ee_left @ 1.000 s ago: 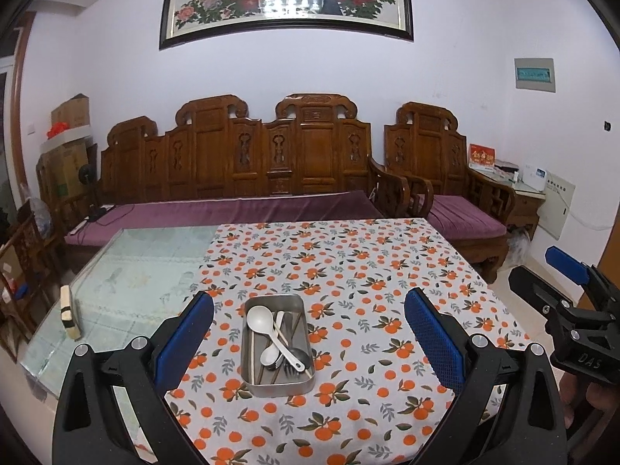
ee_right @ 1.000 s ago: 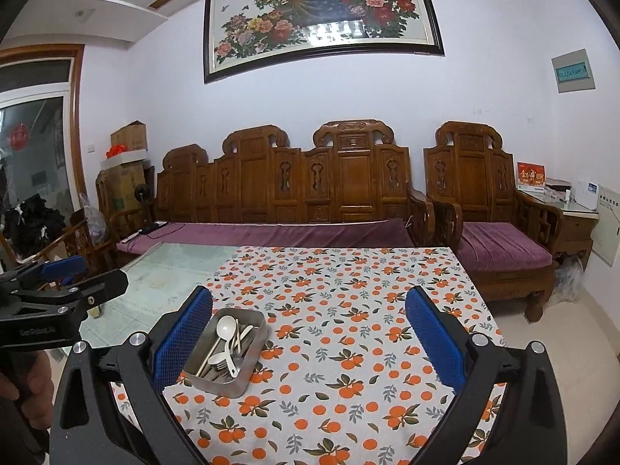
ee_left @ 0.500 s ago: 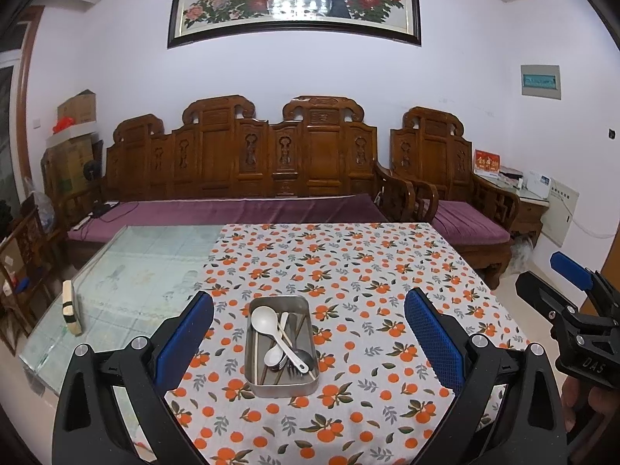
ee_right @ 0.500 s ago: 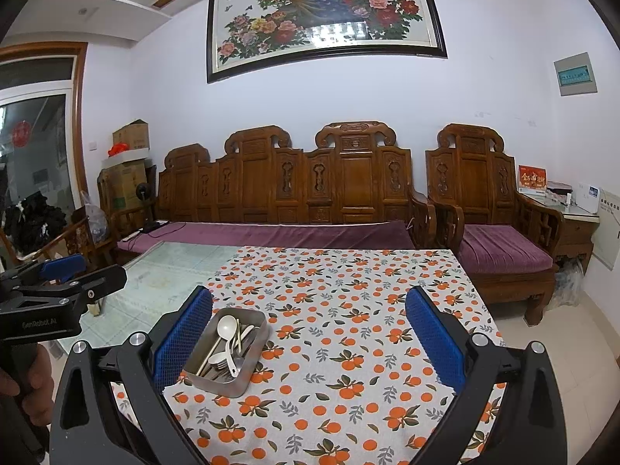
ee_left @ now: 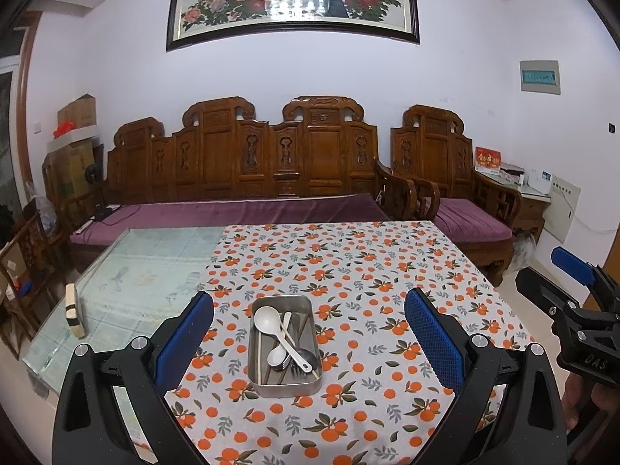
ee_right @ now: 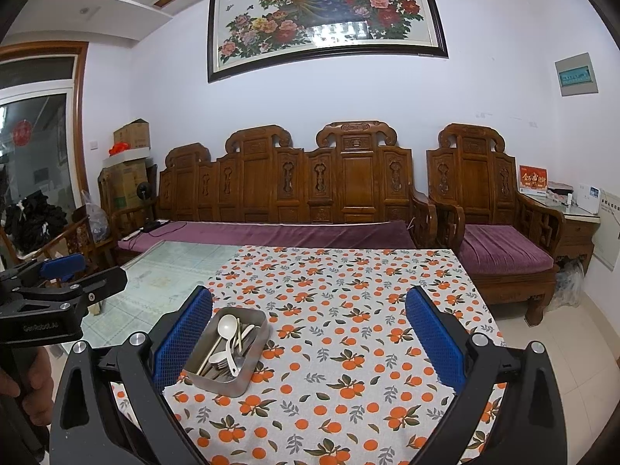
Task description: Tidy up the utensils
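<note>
A rectangular metal tray (ee_left: 259, 381) (ee_right: 254, 362) sits on the orange-print tablecloth (ee_left: 364, 283) (ee_right: 348, 310). Inside it lie a white spoon (ee_left: 268, 319) (ee_right: 226, 325), a second smaller white spoon (ee_left: 277, 356), chopsticks and dark metal cutlery, all heaped together. My left gripper (ee_left: 310, 333) hovers above the table's near edge, open and wide, with the tray framed between its blue pads and nothing held. My right gripper (ee_right: 310, 333) is open too and holds nothing; the tray sits by its left pad. Each gripper shows at the edge of the other's view.
The table's left half is bare glass (ee_left: 135, 271) over a pale green pattern, with a small block (ee_left: 71, 310) standing near its left edge. A carved wooden sofa (ee_left: 240, 178) with purple cushions runs behind the table. An armchair (ee_right: 500, 240) stands at the right.
Both views have tilted up and drawn back slightly, so the tray sits a little lower in frame. The tray and utensils have not moved. Both grippers stay open.
</note>
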Demonstrator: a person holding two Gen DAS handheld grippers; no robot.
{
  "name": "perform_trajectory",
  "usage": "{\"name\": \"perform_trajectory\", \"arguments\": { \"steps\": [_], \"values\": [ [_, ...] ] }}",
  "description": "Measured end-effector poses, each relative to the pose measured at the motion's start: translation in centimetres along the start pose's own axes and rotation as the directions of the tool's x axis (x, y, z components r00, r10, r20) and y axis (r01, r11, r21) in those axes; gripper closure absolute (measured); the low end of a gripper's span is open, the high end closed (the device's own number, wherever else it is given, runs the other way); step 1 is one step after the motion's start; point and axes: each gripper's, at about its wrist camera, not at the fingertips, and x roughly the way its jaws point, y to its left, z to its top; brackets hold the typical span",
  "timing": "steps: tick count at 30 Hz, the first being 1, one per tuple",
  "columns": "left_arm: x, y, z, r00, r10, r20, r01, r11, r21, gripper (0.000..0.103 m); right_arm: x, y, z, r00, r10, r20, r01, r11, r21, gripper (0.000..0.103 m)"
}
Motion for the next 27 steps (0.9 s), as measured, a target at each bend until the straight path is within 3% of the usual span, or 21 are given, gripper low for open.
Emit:
{"name": "perform_trajectory", "arguments": {
  "steps": [27],
  "values": [
    [-0.28,-0.21,-0.02,1.000,-0.013,0.007,0.013,1.000,0.008,0.008,0.10,0.22,-0.19,1.000,0.002,0.001,-0.002,1.000,-0.001,0.003]
  ]
}}
